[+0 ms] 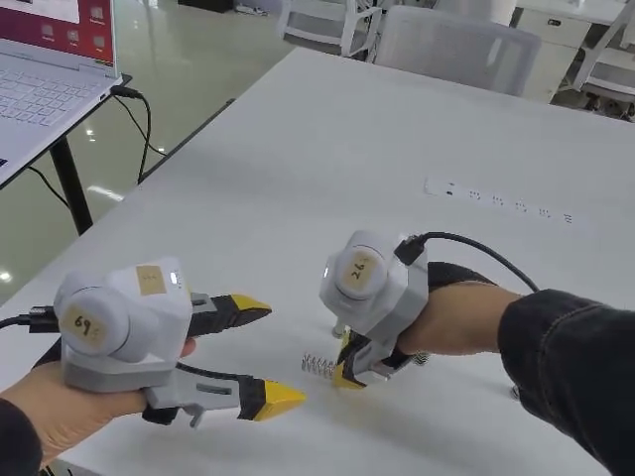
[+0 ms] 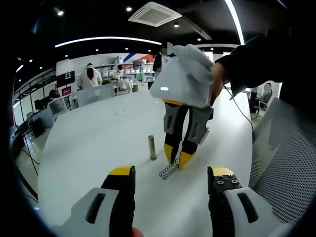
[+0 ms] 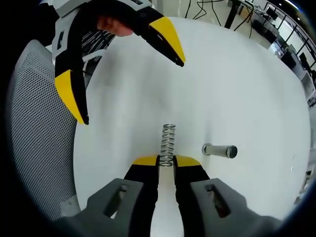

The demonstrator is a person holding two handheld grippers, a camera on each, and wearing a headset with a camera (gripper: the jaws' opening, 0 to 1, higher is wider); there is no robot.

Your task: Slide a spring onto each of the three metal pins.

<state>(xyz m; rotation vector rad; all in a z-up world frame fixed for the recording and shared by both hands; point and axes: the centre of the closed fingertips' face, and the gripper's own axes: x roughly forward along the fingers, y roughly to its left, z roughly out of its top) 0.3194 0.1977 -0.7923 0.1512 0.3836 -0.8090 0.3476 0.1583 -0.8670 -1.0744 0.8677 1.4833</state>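
Right gripper (image 3: 167, 160): jaws clenched on one end of a spring (image 3: 168, 140). The rest of the coil sticks out forward past the yellow tips. In the left gripper view this gripper points steeply down at the white counter (image 1: 397, 149), and the spring slants out low from its tips. I cannot tell whether the free end touches the surface.

Metal pin (image 2: 152, 147): stands upright on the counter, just beside the held spring and apart from it. It carries no spring. In the right gripper view it lies off to one side of the coil, not in line with it.

Left gripper (image 1: 263, 349): jaws released and spread wide, nothing between them. It is held above the counter near the person, with its tips pointing towards the right gripper and well apart from it.

Surroundings: a built-in row of sockets (image 1: 496, 201) lies farther back on the counter. A laptop (image 1: 50, 59) sits on a side stand at far left. A mesh-backed chair (image 1: 456, 50) stands at the far edge.
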